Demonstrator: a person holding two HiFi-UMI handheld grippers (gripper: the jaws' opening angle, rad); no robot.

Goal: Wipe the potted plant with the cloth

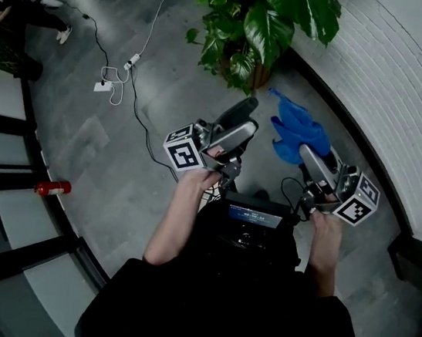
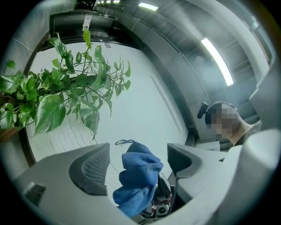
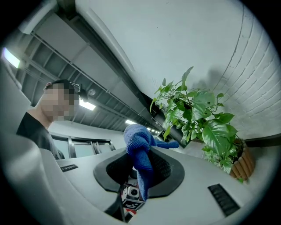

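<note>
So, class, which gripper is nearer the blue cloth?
Right. The right gripper has its jaws shut on the blue cloth; the left gripper is off to the cloth's left, jaws open, not touching it.

The left gripper (image 2: 137, 165) holds its two grey jaws, each faced with a dark ribbed pad, wide apart with nothing clamped between them. In the gap, beyond the jaws, hangs a crumpled blue terry cloth (image 2: 138, 176), touching neither pad. A dark mechanical part (image 2: 161, 203) shows just beneath it. At upper left a leafy green potted plant (image 2: 57, 101) trails across a white brick wall (image 2: 131, 110). At right stands a person (image 2: 240, 134), under a long ceiling light strip (image 2: 217, 59).
</note>
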